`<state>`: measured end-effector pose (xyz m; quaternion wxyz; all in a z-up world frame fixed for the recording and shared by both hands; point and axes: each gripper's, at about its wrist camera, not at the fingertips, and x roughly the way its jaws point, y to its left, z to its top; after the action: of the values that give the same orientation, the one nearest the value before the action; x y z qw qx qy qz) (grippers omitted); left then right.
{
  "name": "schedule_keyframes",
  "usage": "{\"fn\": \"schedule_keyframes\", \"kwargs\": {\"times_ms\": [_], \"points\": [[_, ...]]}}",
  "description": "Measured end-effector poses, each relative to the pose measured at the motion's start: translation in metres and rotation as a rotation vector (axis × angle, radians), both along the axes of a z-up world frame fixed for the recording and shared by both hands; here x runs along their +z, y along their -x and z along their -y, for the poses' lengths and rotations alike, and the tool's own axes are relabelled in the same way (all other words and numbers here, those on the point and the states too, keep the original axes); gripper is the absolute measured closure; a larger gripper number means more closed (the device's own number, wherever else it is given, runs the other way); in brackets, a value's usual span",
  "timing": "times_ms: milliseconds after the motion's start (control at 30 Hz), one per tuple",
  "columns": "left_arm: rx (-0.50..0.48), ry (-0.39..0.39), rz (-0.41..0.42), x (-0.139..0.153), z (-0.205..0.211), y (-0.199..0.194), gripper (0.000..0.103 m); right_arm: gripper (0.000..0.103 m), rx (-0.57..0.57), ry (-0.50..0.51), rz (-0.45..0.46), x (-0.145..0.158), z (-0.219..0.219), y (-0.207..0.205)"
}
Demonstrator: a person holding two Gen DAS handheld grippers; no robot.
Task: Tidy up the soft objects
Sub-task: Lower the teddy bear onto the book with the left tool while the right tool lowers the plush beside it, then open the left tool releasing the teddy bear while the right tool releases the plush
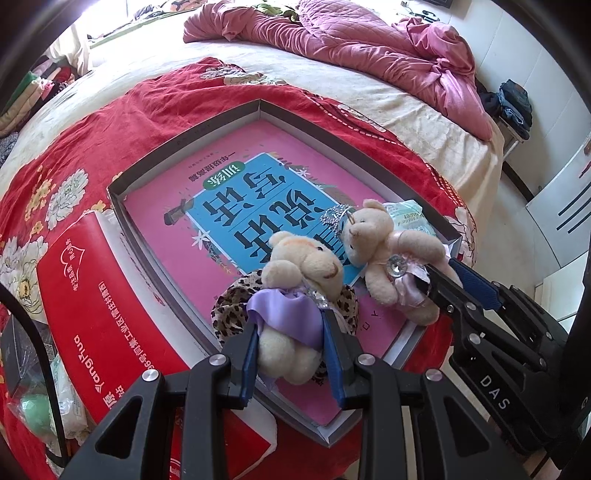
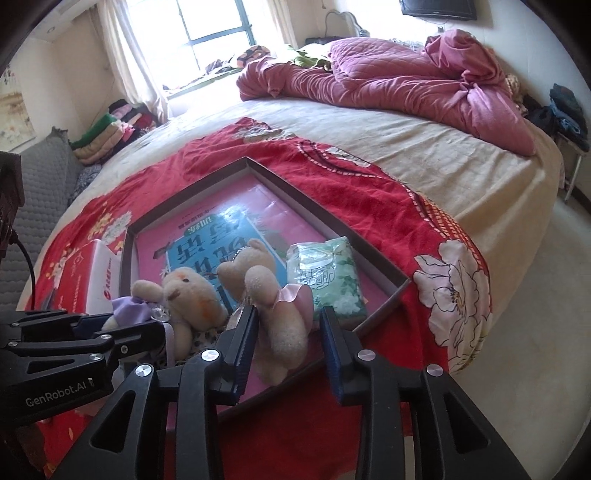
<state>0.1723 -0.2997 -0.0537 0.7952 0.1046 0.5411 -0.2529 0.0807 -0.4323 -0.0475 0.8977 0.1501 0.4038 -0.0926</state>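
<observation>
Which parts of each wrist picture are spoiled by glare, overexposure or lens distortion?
Right wrist view: the window is blown out white, and a pale sheen washes over the book cover in the box. Left wrist view: the top left corner is burnt out, while the book's print stays readable. Both views: the fisheye bends the bed edge and darkens the corners.

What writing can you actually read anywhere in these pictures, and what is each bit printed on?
"DAS" – on the body of the right gripper, seen from the left wrist.
"GenRobot.AI" – on the body of the left gripper, seen from the right wrist.
"yanghua" – roughly, upside down on the red box; its Chinese lines are too small.
Large Chinese characters – upside down on the blue book.
Tissue pack – print blurred.
</observation>
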Motion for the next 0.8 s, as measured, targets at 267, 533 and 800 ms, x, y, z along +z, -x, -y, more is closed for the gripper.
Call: {"fn": "schedule_keyframes", "kwargs": {"times_ms": [267,533,800], "points": [[0.0,0.008,-0.006,0.0,0.001,0.0,0.07,0.061,-0.017,0.0,0.007,0.004,0.004,0.004],[0.0,0.02,-0.012,0.004,-0.001,0.004,0.06,0.06,-0.021,0.027,-0.005,0.003,0.003,0.002],[-0.008,0.031,0.015,0.014,-0.003,0.009,0.049,0.051,-0.047,0.114,-0.032,-0.006,0.004,-0.009]]}}
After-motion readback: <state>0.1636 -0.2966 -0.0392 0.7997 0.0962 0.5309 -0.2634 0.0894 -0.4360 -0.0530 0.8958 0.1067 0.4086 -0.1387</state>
